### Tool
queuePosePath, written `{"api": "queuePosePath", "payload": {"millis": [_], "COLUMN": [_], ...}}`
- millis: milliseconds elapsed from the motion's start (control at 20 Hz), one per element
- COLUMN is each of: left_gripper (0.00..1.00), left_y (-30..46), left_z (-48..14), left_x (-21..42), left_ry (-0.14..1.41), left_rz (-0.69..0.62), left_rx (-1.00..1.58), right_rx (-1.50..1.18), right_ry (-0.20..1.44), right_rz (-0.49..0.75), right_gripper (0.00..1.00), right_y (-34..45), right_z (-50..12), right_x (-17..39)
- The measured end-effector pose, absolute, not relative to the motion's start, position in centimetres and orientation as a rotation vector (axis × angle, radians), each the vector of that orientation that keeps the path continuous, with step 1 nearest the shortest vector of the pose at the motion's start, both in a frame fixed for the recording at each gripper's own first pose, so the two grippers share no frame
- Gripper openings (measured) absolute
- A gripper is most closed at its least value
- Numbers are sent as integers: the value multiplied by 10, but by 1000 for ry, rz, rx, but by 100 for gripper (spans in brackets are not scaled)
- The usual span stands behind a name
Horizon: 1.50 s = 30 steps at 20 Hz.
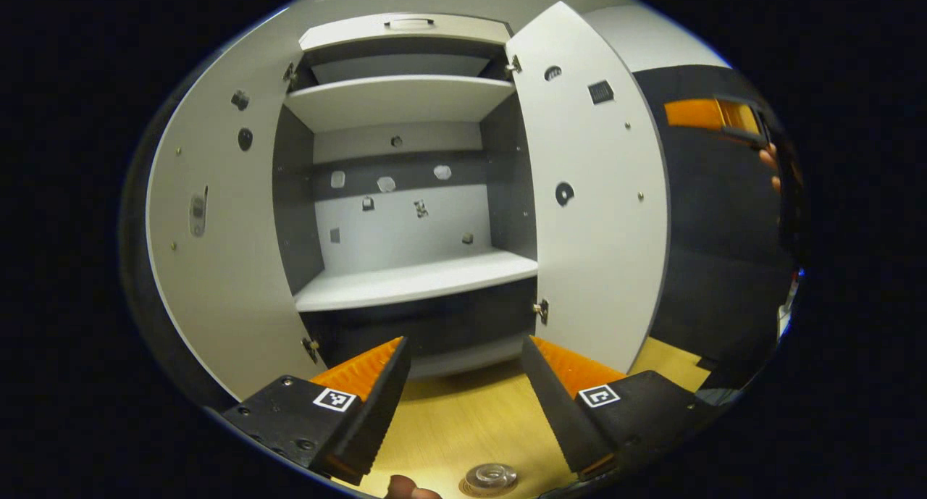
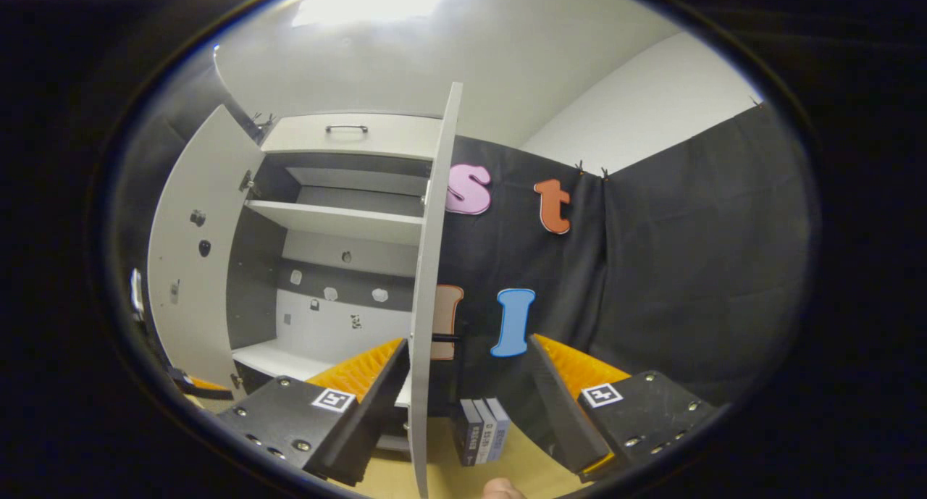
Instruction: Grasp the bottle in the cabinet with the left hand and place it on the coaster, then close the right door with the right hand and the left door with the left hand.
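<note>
Cabinet (image 1: 405, 282) doors (image 2: 427, 267) stand open; both the left gripper (image 1: 463, 390) and right gripper (image 2: 463, 397) gape empty; coaster (image 1: 491, 477), perhaps glass, sits below.

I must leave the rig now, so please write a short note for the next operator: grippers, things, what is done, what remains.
Left gripper: open, empty, facing the cabinet; no bottle stands inside.
Right gripper: open, at the right door edge; whether it touches is unclear.
A clear round thing lies on the table below the left gripper; bottle or coaster, I cannot tell.
Done, it seems: bottle taken out.
Left to do: close the right door, then the left door; both are open.
</note>
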State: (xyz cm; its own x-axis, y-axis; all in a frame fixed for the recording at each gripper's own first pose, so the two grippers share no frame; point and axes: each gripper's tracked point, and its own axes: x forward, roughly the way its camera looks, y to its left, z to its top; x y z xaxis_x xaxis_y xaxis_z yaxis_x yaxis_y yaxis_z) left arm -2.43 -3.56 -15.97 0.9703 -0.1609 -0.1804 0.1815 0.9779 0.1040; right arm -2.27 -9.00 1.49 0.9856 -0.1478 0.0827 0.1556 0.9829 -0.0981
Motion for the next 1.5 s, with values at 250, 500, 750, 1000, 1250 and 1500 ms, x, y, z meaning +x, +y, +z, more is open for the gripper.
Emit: {"api": "queuePosePath", "payload": {"millis": [250, 500, 750, 1000, 1250, 1500], "left_gripper": [96, 98, 98, 99, 98, 97], "left_y": [-29, -7, 7, 18, 30, 28], "left_z": [-84, -38, -17, -23, -23, -20], "left_x": [-12, -11, -13, -19, -21, -20], "left_ry": [105, 56, -2, 0, -5, -11], "left_rz": [-117, -25, 16, 46, 81, 80], "left_rx": [71, 60, 35, 15, 10, 0], "right_rx": [-98, -90, -70, -79, -84, -74], "right_ry": [-60, -62, -45, -24, -5, 0], "right_rz": [-154, -180, -216, -234, -191, -135], "right_gripper": [98, 98, 98, 98, 98, 97], "right_y": [-93, -105, -120, -125, -116, -103], "right_z": [9, 10, 4, -4, -10, -11], "right_x": [-21, -16, -9, 0, 8, 10]}}
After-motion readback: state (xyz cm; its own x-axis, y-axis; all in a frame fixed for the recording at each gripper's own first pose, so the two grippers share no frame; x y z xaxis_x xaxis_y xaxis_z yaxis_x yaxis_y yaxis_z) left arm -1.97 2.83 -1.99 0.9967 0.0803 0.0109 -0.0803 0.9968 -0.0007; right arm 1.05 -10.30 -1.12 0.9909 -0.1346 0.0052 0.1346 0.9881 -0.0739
